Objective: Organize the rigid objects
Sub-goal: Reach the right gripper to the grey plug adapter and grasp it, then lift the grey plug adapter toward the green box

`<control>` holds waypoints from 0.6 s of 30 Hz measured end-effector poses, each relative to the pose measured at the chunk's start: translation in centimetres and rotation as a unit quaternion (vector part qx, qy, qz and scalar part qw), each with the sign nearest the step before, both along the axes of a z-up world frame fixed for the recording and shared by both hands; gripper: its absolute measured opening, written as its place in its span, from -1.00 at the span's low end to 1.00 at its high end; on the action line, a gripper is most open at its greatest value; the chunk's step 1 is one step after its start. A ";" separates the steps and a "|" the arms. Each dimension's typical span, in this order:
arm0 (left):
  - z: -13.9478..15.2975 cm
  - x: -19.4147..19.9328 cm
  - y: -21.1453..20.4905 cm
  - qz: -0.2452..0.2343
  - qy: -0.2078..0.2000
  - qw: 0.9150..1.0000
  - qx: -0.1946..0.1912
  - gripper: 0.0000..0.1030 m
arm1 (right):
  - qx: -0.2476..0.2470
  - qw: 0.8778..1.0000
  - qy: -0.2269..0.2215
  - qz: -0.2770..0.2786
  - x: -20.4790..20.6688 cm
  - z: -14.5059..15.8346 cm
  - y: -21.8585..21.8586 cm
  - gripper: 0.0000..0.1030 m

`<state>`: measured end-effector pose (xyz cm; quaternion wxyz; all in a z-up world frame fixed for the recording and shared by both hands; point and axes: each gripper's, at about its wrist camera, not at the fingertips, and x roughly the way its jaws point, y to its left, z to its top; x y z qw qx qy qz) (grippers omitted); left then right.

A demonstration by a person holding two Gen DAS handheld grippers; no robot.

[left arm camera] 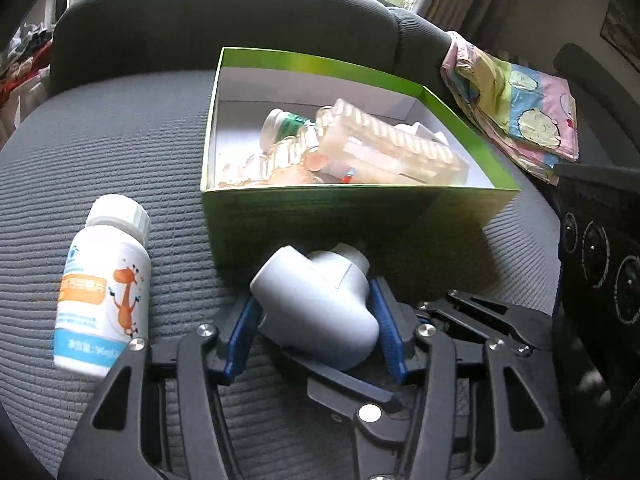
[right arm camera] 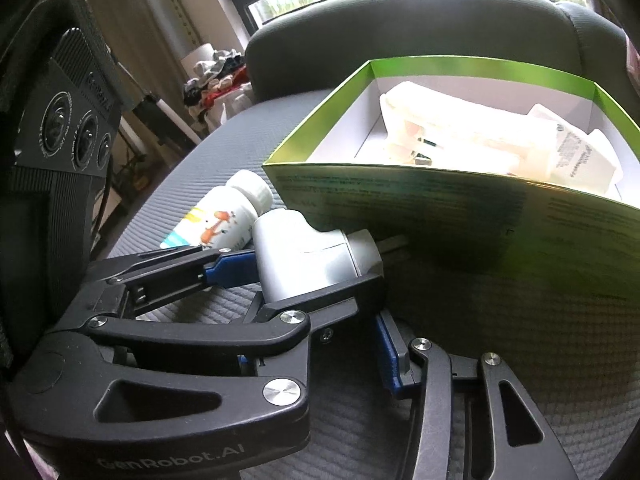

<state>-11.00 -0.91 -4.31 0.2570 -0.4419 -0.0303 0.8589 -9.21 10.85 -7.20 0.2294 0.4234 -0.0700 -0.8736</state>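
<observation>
A grey plastic charger-like plug [left arm camera: 320,300] lies on the grey seat, just in front of the green cardboard box [left arm camera: 344,216]. My left gripper [left arm camera: 316,320] has its blue pads against both sides of the plug. In the right wrist view the same plug [right arm camera: 304,256] sits between the left gripper's fingers [right arm camera: 228,268]. My right gripper [right arm camera: 320,344] is open and empty, just behind them. A white pill bottle [left arm camera: 104,292] with an orange giraffe label lies left of the plug. The box [right arm camera: 460,216] holds clear plastic cases [left arm camera: 384,148] and a small bottle [left arm camera: 280,126].
The seat's dark backrest [left arm camera: 224,28] rises behind the box. A colourful patterned cloth [left arm camera: 516,104] hangs on the right armrest. A black device with round dials [left arm camera: 600,248] stands at the right. Clutter [right arm camera: 216,80] lies beyond the seat's left side.
</observation>
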 end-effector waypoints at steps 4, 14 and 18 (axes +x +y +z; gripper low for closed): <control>0.5 0.5 0.6 -0.008 0.006 1.000 0.000 0.01 | -0.003 1.000 0.007 -0.004 0.7 0.5 0.4 -0.02; 2.0 1.7 2.4 -0.029 0.028 0.999 0.002 0.01 | -0.004 0.999 0.029 -0.019 2.4 2.2 1.7 -0.02; 2.5 2.2 3.2 -0.037 0.035 0.999 0.006 0.01 | -0.003 0.999 0.036 -0.027 3.1 2.7 2.4 -0.02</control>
